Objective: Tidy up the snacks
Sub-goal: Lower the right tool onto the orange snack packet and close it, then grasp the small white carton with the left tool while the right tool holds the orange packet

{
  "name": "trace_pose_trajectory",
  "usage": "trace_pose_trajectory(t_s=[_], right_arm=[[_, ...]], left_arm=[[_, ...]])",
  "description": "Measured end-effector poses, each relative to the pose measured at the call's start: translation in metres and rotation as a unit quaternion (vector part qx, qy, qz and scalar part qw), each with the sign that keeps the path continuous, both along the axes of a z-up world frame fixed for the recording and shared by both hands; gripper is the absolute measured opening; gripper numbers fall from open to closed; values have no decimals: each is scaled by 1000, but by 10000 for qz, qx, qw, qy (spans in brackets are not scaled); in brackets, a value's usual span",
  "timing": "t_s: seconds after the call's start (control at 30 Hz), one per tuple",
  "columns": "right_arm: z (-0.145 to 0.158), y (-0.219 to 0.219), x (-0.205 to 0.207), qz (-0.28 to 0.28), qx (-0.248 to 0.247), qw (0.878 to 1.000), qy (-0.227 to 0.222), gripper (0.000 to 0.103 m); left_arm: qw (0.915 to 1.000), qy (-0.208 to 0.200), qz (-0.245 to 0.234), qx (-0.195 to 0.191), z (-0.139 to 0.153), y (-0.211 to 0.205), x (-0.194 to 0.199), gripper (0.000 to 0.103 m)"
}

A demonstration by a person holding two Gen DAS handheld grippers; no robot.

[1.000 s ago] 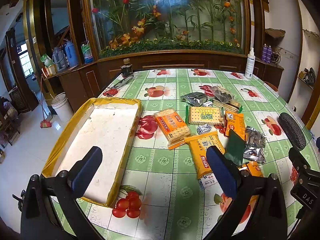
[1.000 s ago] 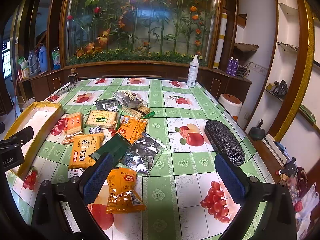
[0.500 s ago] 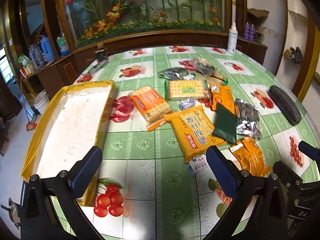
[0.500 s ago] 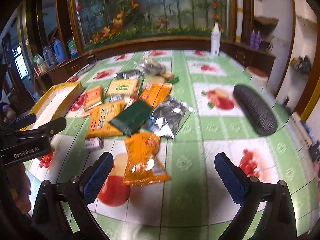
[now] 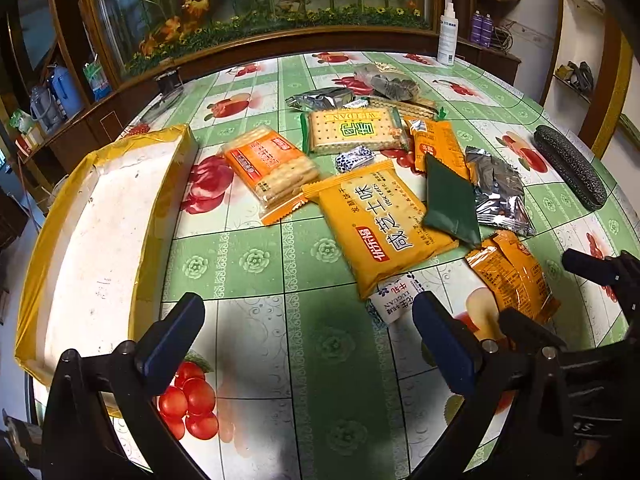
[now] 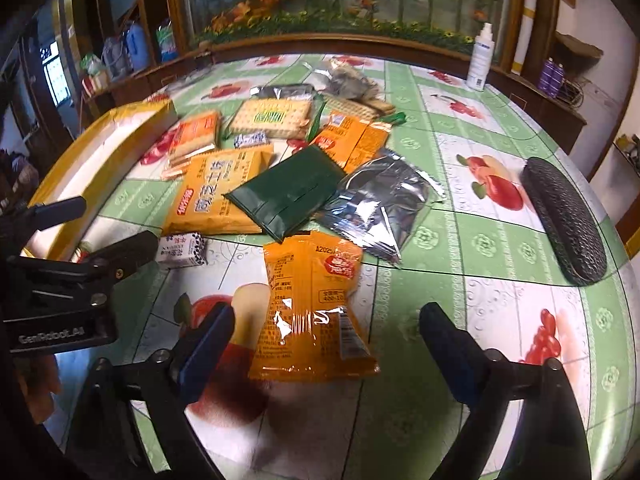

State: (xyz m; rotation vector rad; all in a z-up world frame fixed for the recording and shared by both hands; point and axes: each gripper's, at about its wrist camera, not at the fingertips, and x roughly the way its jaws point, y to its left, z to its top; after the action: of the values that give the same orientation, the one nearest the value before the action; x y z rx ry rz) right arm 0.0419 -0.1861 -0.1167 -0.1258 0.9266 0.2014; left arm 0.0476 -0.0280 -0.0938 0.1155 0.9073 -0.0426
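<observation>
Both tools have come lower and closer to the snacks than they were 1 second ago, and the orange snack pouch [image 6: 310,304] now lies between the spread fingers of the right tool [image 6: 324,344], which is released and grasps nothing. The left tool [image 5: 308,332] is likewise spread wide over bare counter [image 5: 328,380], with the small white candy packet [image 5: 396,300] just beside its right finger.

The pouch looks light, soft and glossy, so it may slip or crumple; a pinch across its flat middle seems the safest hold, since the sealed edges are thin.

Just beyond it lie a dark green flat packet [image 6: 288,192] overlapping a large yellow cracker pack [image 6: 218,196], and a silver foil bag [image 6: 376,208] to the right. Farther back are 2 cracker sleeves, 1 orange [image 5: 268,168] and 1 green-edged [image 5: 354,130].

The yellow-rimmed tray [image 5: 160,216] sits at the left, holding no snacks yet. A dark glasses case [image 6: 564,220] rests well apart on the right.
</observation>
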Motion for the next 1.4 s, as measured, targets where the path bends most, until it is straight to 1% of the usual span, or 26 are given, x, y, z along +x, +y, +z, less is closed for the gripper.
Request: trace_pose_trajectory(t_s=[0.03,0.07,0.1,0.2,0.23,0.3,0.33,0.37,0.43,0.47,0.5,0.57,0.6,0.63,0.67,0.7,0.73,0.77,0.8,0.83,0.87,1.03,1.3,1.33,1.37,1.4], right_arm=[[-3,1,3,23,-17,10000,46,88],[-6,1,5,34,-27,9999,98,82],[-10,0,9,12,-46,9998,171,79],[-11,-6,11,16,1,9999,155,78],[-11,-8,11,39,-12,9999,148,76],[-9,-13,11,46,22,9999,125,66],[-8,-16,10,39,27,9999,104,53],[-7,-18,10,16,25,9999,111,47],[-5,-24,11,-14,54,9999,154,46],[-5,-26,11,-9,73,9999,156,43],[-4,-30,10,-29,114,9998,167,43],[-3,-35,9,-70,221,9996,181,42],[-1,-38,8,-71,296,9994,178,41],[0,-40,6,-84,349,9992,162,41],[2,-42,5,-99,394,9991,132,41],[4,-44,3,-110,456,9989,94,41],[6,-46,2,-106,510,9986,74,41],[8,-46,2,-106,533,9985,56,41],[11,-47,1,-111,542,9985,22,41],[13,-47,0,-115,555,9984,-12,41],[15,-48,0,-121,568,9983,-36,41],[22,-50,-4,-122,581,9982,-116,41],[26,-50,-10,-168,610,9978,-207,41],[26,-50,-11,-166,622,9977,-219,41],[27,-49,-12,-163,629,9976,-234,41],[29,-48,-13,-157,629,9976,-256,41]], left_arm=[[10000,18,-4,-17,-1,-1,2,103],[10000,47,-29,-38,-3,-2,4,103],[9999,74,-90,-43,-4,-6,5,103],[9996,133,-231,27,-7,-18,8,103],[9996,159,-247,-13,-8,-20,9,103],[9993,208,-296,-47,-9,-24,13,103],[9993,194,-323,11,-10,-27,14,103],[9991,180,-368,70,-11,-29,15,103],[9987,210,-426,193,-15,-32,17,103],[9984,243,-458,215,-17,-32,18,103],[9980,279,-522,232,-21,-32,18,103],[9971,295,-647,273,-26,-31,18,97],[9969,221,-729,186,-25,-29,17,95],[9965,197,-807,128,-25,-29,16,85],[9955,157,-930,1,-24,-28,16,72],[9948,159,-1002,-93,-24,-27,16,67],[9943,173,-1044,-156,-24,-27,16,59],[9935,189,-1095,-247,-23,-27,17,45],[9930,184,-1128,-302,-22,-28,16,38],[9933,162,-1120,-232,-21,-29,15,32],[9931,150,-1144,-200,-21,-30,13,28],[9935,136,-1107,-235,-21,-27,5,26],[9931,114,-1163,-99,-21,-16,-14,26],[9933,91,-1146,-105,-21,-14,-16,19],[9936,91,-1121,-131,-22,-13,-16,16],[9942,78,-1063,-169,-22,-10,-17,16]])
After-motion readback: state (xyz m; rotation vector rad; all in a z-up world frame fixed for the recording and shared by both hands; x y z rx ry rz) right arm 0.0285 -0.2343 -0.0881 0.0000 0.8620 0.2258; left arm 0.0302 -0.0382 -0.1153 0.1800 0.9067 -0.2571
